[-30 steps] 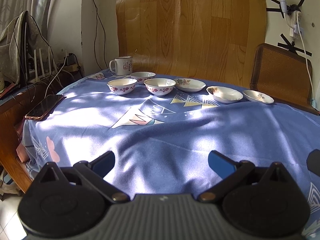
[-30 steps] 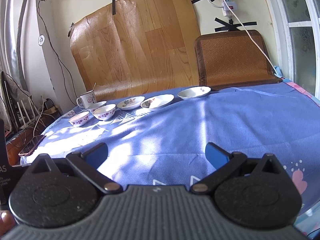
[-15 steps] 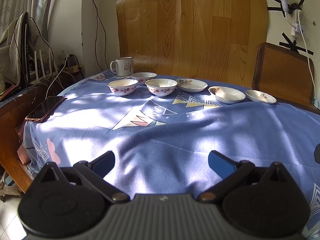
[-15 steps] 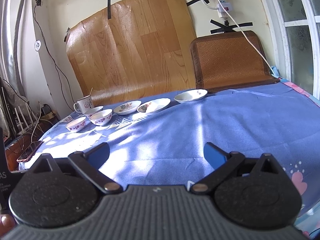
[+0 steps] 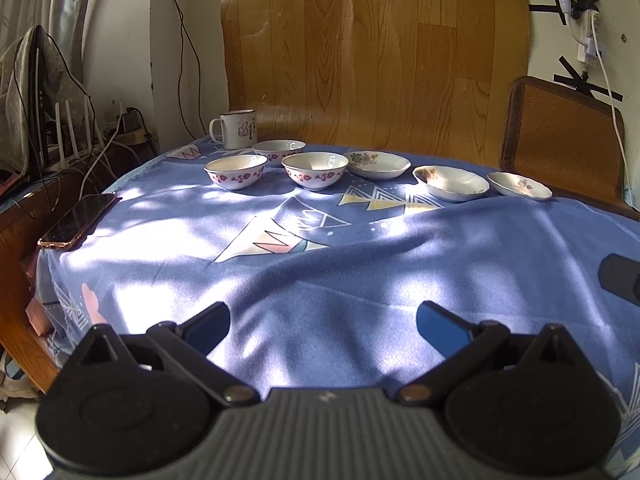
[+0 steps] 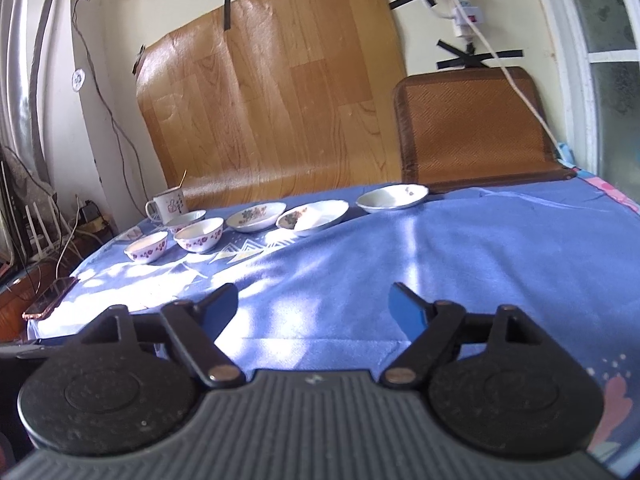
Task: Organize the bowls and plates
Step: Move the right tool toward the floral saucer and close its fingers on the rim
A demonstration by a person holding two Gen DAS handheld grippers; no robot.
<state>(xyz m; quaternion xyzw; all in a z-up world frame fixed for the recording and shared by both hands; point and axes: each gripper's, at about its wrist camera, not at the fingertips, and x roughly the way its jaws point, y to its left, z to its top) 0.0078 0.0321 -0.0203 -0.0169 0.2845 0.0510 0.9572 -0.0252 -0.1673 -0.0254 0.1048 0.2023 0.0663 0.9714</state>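
Surface (image 5: 360, 280) with a blue patterned cloth fills most of both views, lit by patches of sun. Behind it, at 12 o'clock, a large wooden board (image 5: 372, 52) leans on the wall, and a woven chair back (image 5: 560, 136) stands at 2 o'clock in the left wrist view.

Both claws hover low over the near part of the cloth and hold nothing. The left claw (image 5: 322, 322) has its blue fingers spread wide apart. The right claw (image 6: 314, 308) is spread in the same way.

The dishes stand in a row along the far edge of the surface, well apart from both claws. In the left wrist view, three plates lie toward 1 o'clock: one flowered plate (image 5: 378, 165), a second plate (image 5: 452, 183) and a third plate (image 5: 519, 186), each apart from its neighbour. Three bowls with a red flower band sit at 11 to 12 o'clock: the front left bowl (image 5: 236, 171), the front right bowl (image 5: 314, 170), and the back bowl (image 5: 279, 150) just behind them. A white mug (image 5: 236, 129) stands behind the bowls at 11 o'clock.

A phone (image 5: 78, 222) lies at the cloth's edge at 9 o'clock.
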